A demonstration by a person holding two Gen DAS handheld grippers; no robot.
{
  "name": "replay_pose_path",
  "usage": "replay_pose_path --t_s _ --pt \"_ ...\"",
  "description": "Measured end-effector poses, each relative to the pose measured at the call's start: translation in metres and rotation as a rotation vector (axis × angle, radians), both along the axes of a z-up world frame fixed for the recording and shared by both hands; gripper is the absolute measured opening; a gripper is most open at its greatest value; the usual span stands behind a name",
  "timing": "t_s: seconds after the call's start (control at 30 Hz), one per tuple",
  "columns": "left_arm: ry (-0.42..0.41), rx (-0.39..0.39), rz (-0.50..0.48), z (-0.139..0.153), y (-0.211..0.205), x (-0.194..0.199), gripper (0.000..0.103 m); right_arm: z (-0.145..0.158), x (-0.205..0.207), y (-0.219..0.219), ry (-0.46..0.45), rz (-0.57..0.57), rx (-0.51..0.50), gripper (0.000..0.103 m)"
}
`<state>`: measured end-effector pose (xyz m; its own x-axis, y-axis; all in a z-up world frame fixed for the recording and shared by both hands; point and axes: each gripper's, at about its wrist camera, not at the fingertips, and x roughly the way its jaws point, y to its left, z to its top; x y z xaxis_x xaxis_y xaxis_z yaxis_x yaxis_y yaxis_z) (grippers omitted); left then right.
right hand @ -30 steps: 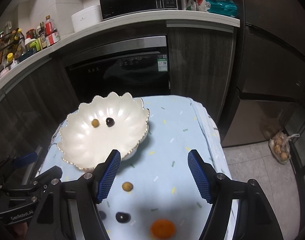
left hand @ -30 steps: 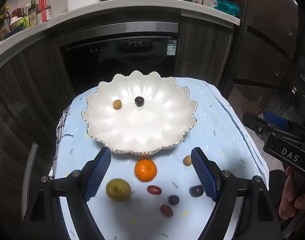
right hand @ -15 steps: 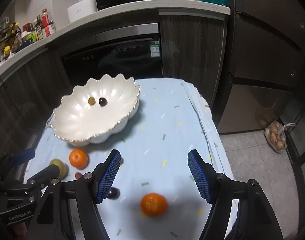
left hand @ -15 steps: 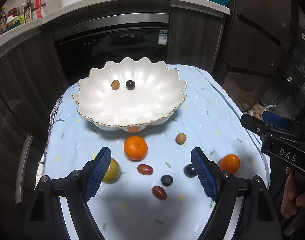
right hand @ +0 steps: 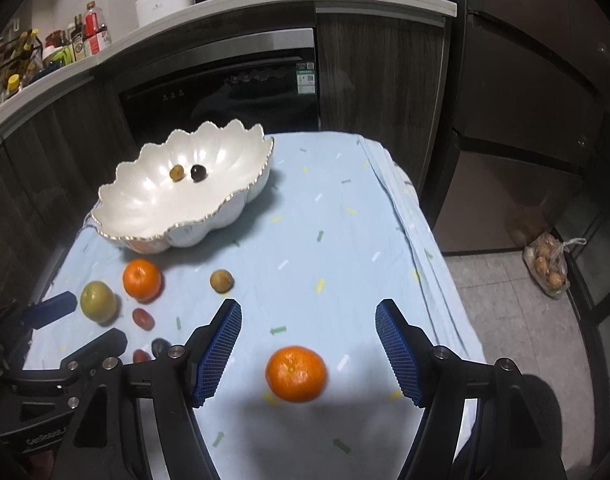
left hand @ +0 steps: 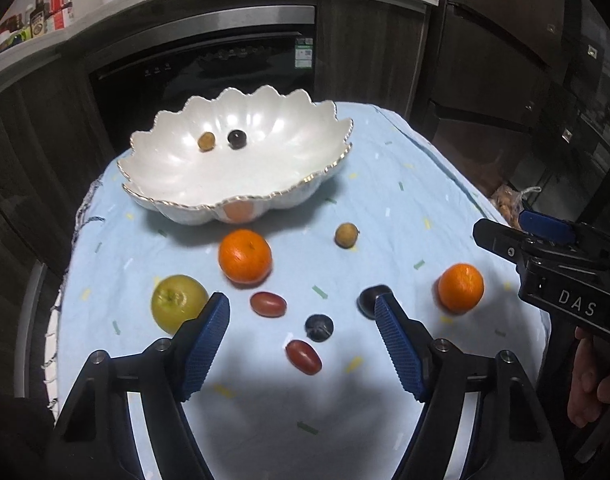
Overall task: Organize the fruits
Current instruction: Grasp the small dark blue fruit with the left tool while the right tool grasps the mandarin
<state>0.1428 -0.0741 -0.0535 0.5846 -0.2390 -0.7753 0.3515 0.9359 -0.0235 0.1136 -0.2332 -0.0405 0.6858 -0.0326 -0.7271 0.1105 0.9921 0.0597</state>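
Observation:
A white scalloped bowl (left hand: 177, 196) (right hand: 225, 208) holds a brown longan (left hand: 205, 141) and a dark grape (left hand: 237, 139). Loose fruit lies on the blue cloth: an orange (left hand: 245, 256), a green apple (left hand: 177, 307), two red grapes (left hand: 268, 304) (left hand: 303, 357), a dark blueberry (left hand: 319, 327), a dark plum (left hand: 369, 300), a longan (left hand: 347, 235) and a second orange (left hand: 461, 288) (right hand: 296, 373). My left gripper (left hand: 303, 338) hangs above the small fruits, its jaws closing with nothing pressed between them. My right gripper (right hand: 309, 350) is open, the second orange low between its fingers, untouched.
The cloth-covered table (right hand: 345, 220) drops off at its right edge to a tiled floor where a plastic bag of produce (right hand: 551, 268) lies. A dark oven (right hand: 225, 92) and cabinets stand behind, under a counter with bottles (right hand: 77, 40) and a microwave.
Both grippers have come down and drawn back toward me, so the bowl sits farther up and more loose fruit shows. The left jaws stand narrower than before.

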Motion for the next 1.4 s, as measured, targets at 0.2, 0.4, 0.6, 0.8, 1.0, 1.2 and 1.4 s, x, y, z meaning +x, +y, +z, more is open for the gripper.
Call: replay_pose_path --t_s 0.2,0.4,0.6,0.8,1.0,1.2,1.4 --pt "0.002 0.0 -0.022 -0.015 -0.002 0.001 0.068 -0.017 -0.003 0.002 0.031 -0.005 0.006 0.071" --pt "0.011 0.013 -0.045 -0.029 -0.006 0.001 0.063 -0.026 -0.003 0.003 0.043 -0.004 0.001 0.071" --pt "0.016 0.022 -0.069 -0.038 -0.009 0.004 0.054 -0.033 -0.002 0.002 0.056 -0.008 0.002 0.07" --pt "0.019 0.033 -0.093 -0.046 -0.014 0.006 0.048 -0.037 0.0 0.004 0.059 -0.004 -0.003 0.07" --pt "0.03 0.037 -0.101 -0.054 -0.017 0.01 0.04 -0.041 0.002 0.005 0.062 -0.001 -0.005 0.07" --pt "0.039 0.031 -0.102 -0.06 -0.017 0.011 0.034 -0.047 0.006 0.008 0.077 0.008 -0.011 0.062" --pt "0.032 0.024 -0.101 -0.061 -0.016 0.011 0.03 -0.056 0.011 0.008 0.108 0.013 0.006 0.054"
